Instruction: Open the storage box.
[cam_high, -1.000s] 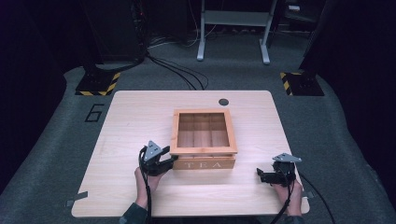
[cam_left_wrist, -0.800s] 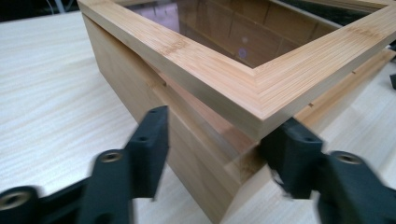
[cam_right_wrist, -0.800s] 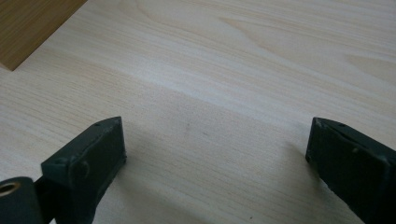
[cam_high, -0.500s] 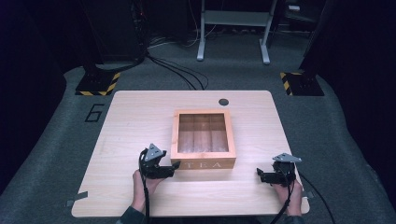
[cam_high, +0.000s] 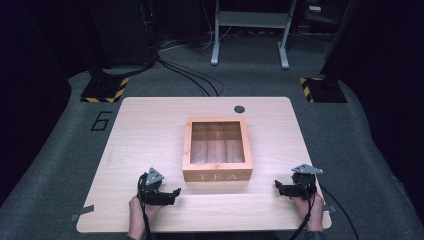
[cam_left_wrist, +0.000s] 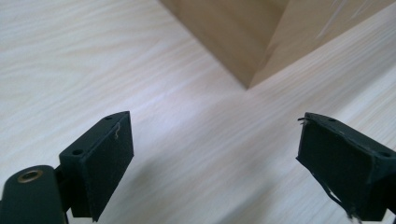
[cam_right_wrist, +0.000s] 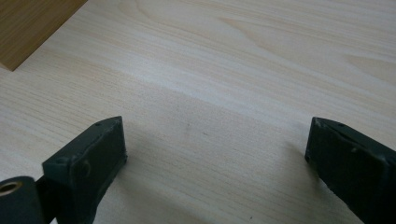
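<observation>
A wooden tea box (cam_high: 217, 148) with "TEA" on its front and a clear window lid sits closed in the middle of the table (cam_high: 145, 125). My left gripper (cam_high: 172, 194) rests near the front edge, left of the box, jaws open and empty. In the left gripper view the box's corner (cam_left_wrist: 252, 42) stands just ahead of the open left gripper (cam_left_wrist: 215, 158). My right gripper (cam_high: 278, 187) lies right of the box, open and empty, pointing left toward it. In the right gripper view the box's corner (cam_right_wrist: 32, 23) shows at top left, beyond the open right gripper (cam_right_wrist: 215, 158).
A round black grommet (cam_high: 239, 109) sits near the table's far edge. Beyond the table are floor cables (cam_high: 190, 75), a metal stand (cam_high: 250, 35) and two bases with yellow-black stripes (cam_high: 105, 87). A "6" (cam_high: 101, 120) is marked on the floor at left.
My left gripper has drawn back from the box's front left corner toward the table's front edge. The right gripper has barely moved.
</observation>
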